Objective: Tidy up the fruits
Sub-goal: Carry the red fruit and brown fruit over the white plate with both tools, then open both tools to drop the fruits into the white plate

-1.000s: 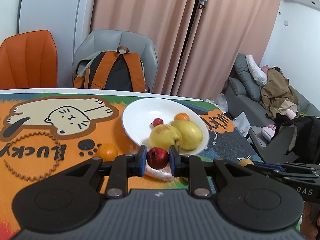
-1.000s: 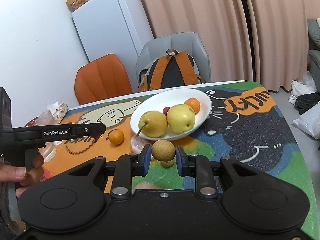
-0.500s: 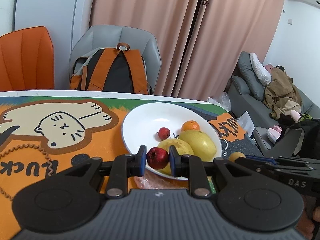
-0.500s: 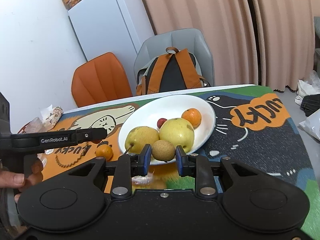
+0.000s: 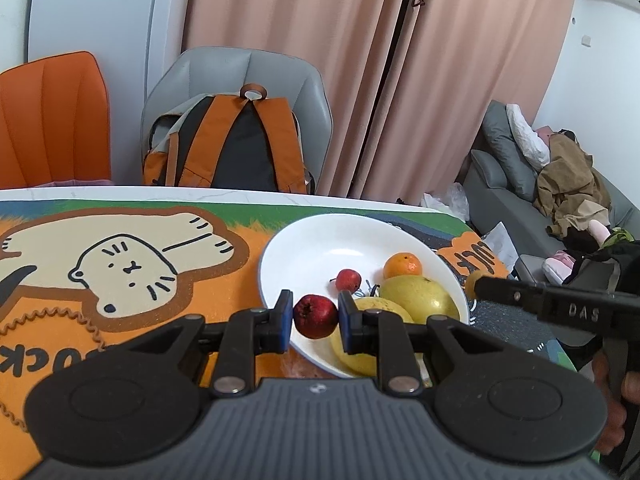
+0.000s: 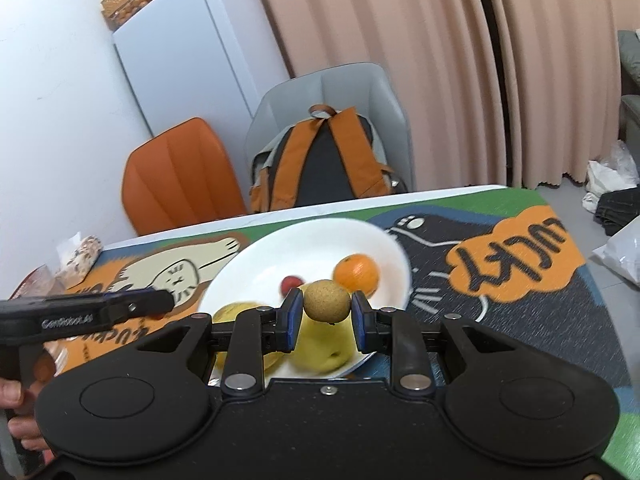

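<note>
My left gripper [image 5: 315, 316] is shut on a small dark red fruit [image 5: 315, 316], held over the near rim of the white bowl [image 5: 304, 240]. In the bowl lie a small red fruit [image 5: 349, 279], an orange [image 5: 402, 265] and two yellow pears [image 5: 420, 298]. My right gripper [image 6: 326, 306] is shut on a round brown fruit [image 6: 327, 300] above the same bowl [image 6: 280, 264], with the orange [image 6: 357, 274] just behind it and a pear [image 6: 324, 344] below. Each gripper shows at the edge of the other's view.
The bowl sits on a colourful cat-print mat [image 5: 120, 256] on the table. Behind the far edge stand an orange chair [image 5: 52, 120] and a grey chair with an orange backpack [image 5: 228, 148]. Snack packets [image 6: 76, 252] lie at the table's left. A hand [image 6: 20, 408] holds the left gripper's handle.
Both grippers have moved forward over the table to the bowl, each still holding its fruit. The loose orange on the mat has dropped out of view.
</note>
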`<action>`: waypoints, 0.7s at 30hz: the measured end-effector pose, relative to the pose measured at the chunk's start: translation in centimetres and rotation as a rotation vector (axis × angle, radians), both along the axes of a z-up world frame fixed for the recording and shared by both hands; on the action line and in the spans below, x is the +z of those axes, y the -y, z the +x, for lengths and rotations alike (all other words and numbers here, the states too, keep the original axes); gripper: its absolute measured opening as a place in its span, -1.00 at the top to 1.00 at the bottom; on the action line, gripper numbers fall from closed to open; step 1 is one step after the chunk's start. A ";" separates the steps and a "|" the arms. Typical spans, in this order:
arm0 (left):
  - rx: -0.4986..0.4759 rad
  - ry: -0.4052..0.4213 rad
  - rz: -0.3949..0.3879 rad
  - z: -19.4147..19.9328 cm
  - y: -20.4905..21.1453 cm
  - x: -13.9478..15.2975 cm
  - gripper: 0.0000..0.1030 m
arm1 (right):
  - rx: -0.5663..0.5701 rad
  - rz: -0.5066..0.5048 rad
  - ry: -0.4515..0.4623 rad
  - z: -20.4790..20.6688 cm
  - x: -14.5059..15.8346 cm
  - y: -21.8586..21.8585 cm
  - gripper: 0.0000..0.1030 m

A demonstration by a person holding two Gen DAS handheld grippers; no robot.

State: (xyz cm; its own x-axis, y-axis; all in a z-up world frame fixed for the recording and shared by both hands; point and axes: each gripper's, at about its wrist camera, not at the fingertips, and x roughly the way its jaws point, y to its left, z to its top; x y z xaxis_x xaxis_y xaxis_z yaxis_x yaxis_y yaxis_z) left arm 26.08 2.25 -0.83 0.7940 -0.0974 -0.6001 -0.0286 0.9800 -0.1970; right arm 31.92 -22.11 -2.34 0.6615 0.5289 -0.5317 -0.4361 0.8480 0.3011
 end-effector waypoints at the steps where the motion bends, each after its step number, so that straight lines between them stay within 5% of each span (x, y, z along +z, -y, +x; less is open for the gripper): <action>1: 0.000 -0.002 0.000 0.1 -0.1 -0.1 0.58 | -0.001 -0.003 0.000 0.3 0.0 0.0 0.52; 21: -0.018 -0.017 0.012 3.7 0.8 -0.9 0.58 | -0.019 0.028 -0.036 0.1 -1.1 1.5 0.26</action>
